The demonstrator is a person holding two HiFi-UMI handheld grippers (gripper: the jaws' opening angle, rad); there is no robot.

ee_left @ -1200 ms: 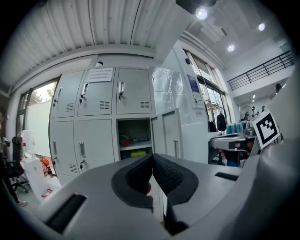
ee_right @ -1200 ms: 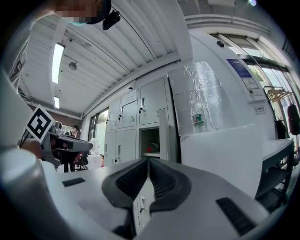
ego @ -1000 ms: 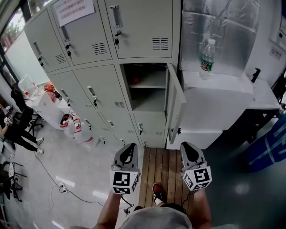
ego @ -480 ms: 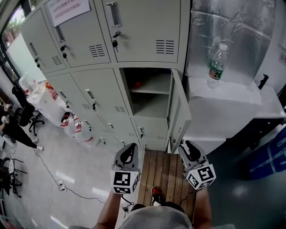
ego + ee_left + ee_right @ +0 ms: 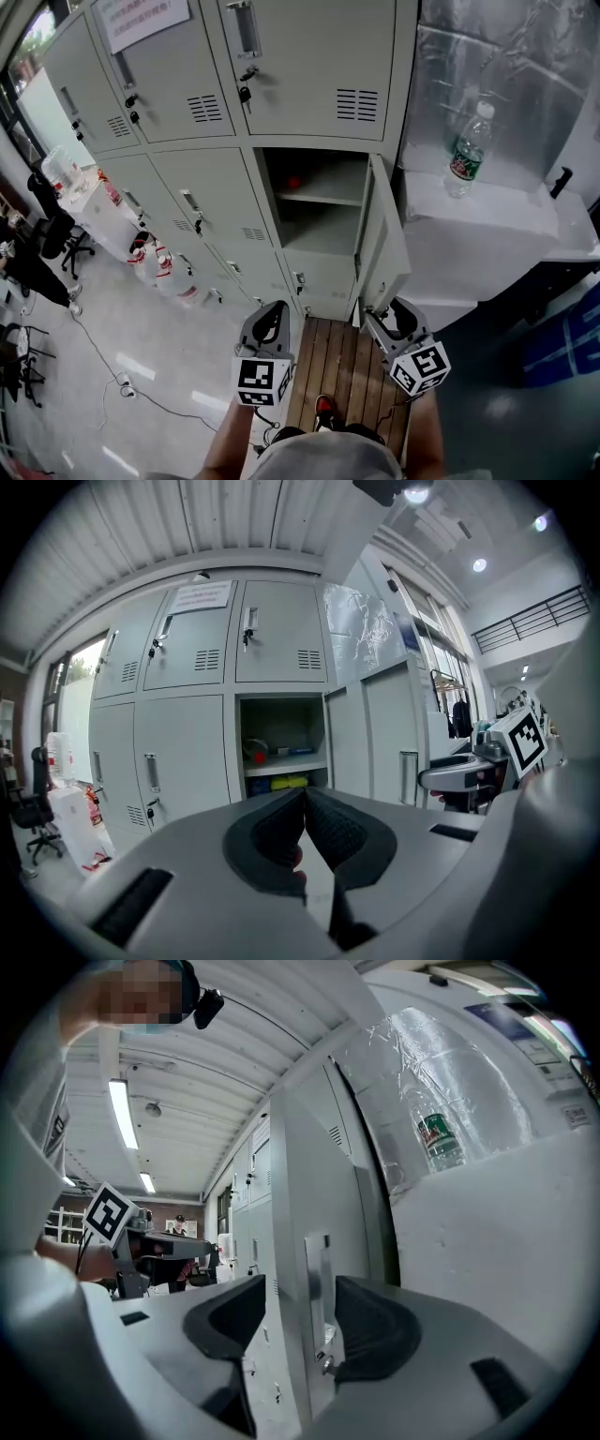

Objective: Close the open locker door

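straddling the locker door [image 5: 292, 1194] at its free edge, the right gripper [image 5: 300, 1321] has just been opening its jaws; they stand wide, gripping nothing. left gripper [image 5: 305, 825]: closed, empty. recommended: press beside the handle plate [image 5: 317, 1279], 1 steady swing until flush. notice sheet [image 5: 142, 19] and bottle [image 5: 467, 150] label: unreadable.

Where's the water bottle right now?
Head view, upper right: the water bottle stands upright on the white counter, right of the open locker door, against the foil-covered wall.
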